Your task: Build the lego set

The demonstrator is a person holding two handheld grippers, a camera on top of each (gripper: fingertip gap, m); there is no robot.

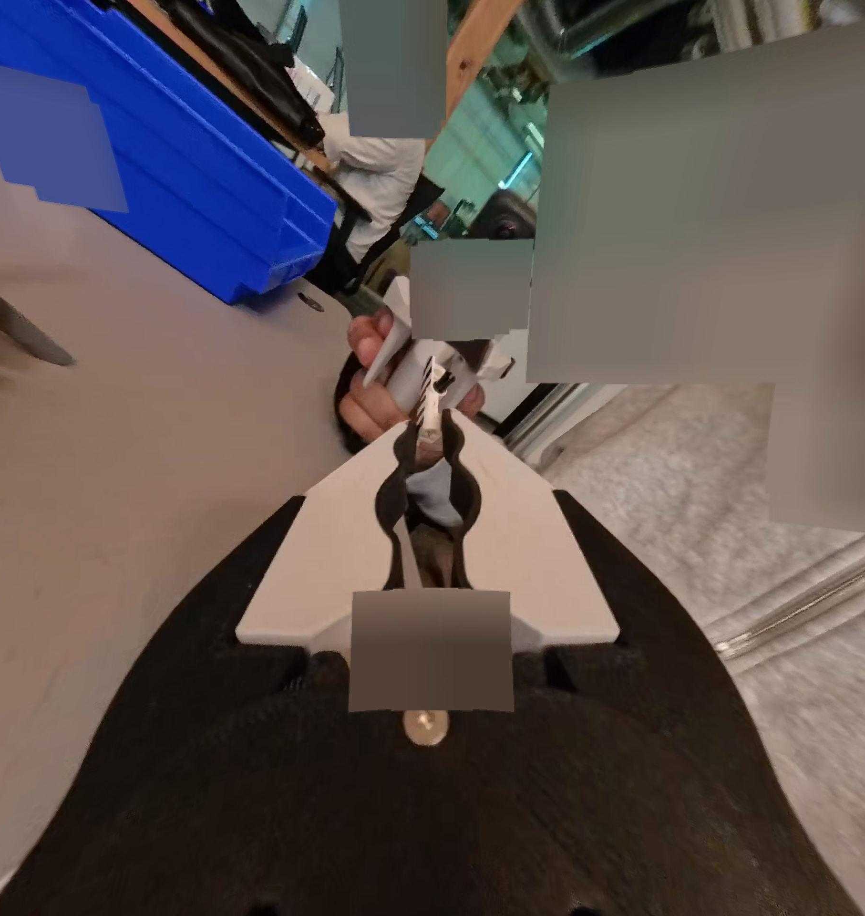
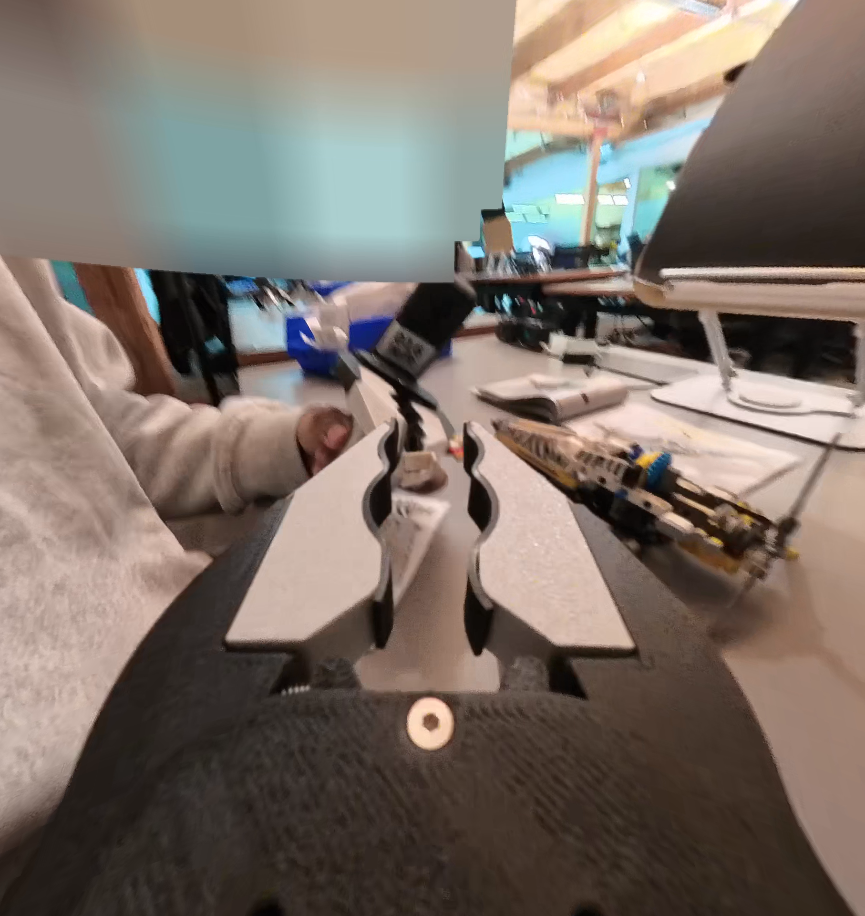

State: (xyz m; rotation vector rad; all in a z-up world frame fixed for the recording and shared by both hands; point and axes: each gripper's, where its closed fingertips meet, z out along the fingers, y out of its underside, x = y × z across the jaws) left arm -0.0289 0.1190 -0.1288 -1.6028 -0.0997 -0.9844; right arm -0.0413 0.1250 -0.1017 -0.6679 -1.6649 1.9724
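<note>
Clearly the left tongs (image 1: 428, 429) are clamped on a small white piece (image 1: 431, 414) at the very tips (a shallow hold), so it could slip out. The right tongs (image 2: 430, 436) stand apart, empty. The half-built model (image 2: 633, 488) lies on the grey counter (image 2: 792, 644), in a cluttered workshop.

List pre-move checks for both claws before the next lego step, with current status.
1. Left claw gripping the white striped piece: ok, pinched at the fingertips.
2. Right claw open and empty: ok, clear gap between its fingers.
3. Partly built lego model resting on the table: ok, it lies to the right of the right claw.
4. Piece orientation for mating: cannot tell, too small and blurred.
5. Booklet at hand: ok, it lies behind the model; the page cannot be told.
</note>
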